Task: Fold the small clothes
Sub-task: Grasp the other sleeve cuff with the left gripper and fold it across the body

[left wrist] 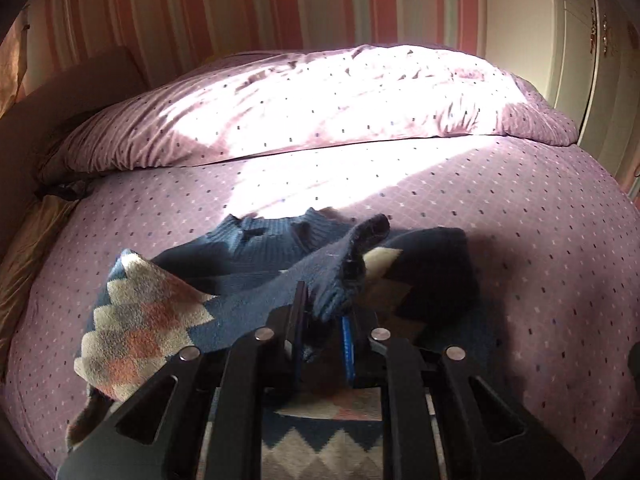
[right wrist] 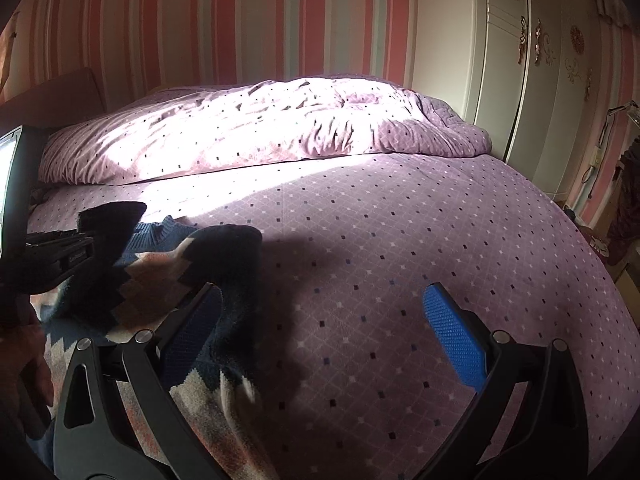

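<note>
The left hand-held gripper (left wrist: 324, 312) is clamped on the sweater's sleeve (left wrist: 352, 256), the body trailing toward nine o'clock; the right hand-held gripper (right wrist: 324, 332) gapes empty, its left pad at the sweater's edge.

both wrist views low over the bed (left wrist: 520, 240), facing the striped wall (right wrist: 240, 20), sharing the sweater (left wrist: 248, 248)

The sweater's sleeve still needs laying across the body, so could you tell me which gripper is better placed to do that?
Probably left: the left gripper is shut on the sleeve, while the right gripper hangs open, holding nothing.
</note>
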{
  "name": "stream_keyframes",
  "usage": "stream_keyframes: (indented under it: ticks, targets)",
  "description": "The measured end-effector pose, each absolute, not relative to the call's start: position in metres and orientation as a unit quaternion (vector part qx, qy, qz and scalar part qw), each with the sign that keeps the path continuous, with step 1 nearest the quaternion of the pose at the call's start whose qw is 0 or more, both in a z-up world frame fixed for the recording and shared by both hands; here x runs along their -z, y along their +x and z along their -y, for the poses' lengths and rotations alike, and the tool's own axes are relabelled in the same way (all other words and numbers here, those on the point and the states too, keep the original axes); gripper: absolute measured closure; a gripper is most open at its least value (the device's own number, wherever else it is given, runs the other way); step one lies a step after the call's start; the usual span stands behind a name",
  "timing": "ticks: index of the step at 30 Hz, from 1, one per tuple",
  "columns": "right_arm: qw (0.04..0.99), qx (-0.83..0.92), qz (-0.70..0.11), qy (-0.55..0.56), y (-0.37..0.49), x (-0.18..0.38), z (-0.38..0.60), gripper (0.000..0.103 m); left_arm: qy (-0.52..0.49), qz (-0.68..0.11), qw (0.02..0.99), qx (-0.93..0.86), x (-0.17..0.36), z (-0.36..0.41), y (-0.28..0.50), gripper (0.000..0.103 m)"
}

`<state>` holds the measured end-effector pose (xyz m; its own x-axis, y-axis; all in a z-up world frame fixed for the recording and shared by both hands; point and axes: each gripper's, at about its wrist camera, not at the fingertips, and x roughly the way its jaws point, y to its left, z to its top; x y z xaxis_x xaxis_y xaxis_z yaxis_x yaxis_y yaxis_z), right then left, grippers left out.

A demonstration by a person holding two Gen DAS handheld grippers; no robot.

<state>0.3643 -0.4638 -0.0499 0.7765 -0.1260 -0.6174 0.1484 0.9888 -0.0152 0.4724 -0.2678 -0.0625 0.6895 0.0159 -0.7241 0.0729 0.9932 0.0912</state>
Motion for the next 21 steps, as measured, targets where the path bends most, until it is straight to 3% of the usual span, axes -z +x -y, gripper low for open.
stream_keyframes:
  ticks: [7,11,13,14,15,21]
  targets:
    - [0.937,0.079,-0.339,0.013,0.365,0.066,0.481,0.003,0.074,-0.394,0.913,0.076,0.090,0.351,0.470,0.088]
    - [0.937,0.079,-0.341,0.011,0.362,0.068,0.486,0.003,0.070,-0.402,0.910,0.078,0.098,0.349,0.462,0.084]
    - [0.936,0.079,-0.341,0.016,0.359,0.068,0.488,0.003,0.077,-0.396,0.913,0.065,0.094,0.337,0.456,0.061]
    - [0.936,0.078,-0.342,0.019,0.357,0.068,0.487,0.003,0.082,-0.388,0.916,0.055,0.090,0.329,0.453,0.038]
    - [0.936,0.079,-0.342,0.021,0.355,0.068,0.486,0.003,0.087,-0.379,0.920,0.045,0.085,0.321,0.449,0.033]
    - [0.935,0.067,-0.348,0.028,0.335,0.067,0.462,0.003,0.114,-0.364,0.924,0.013,0.071,0.265,0.422,0.030]
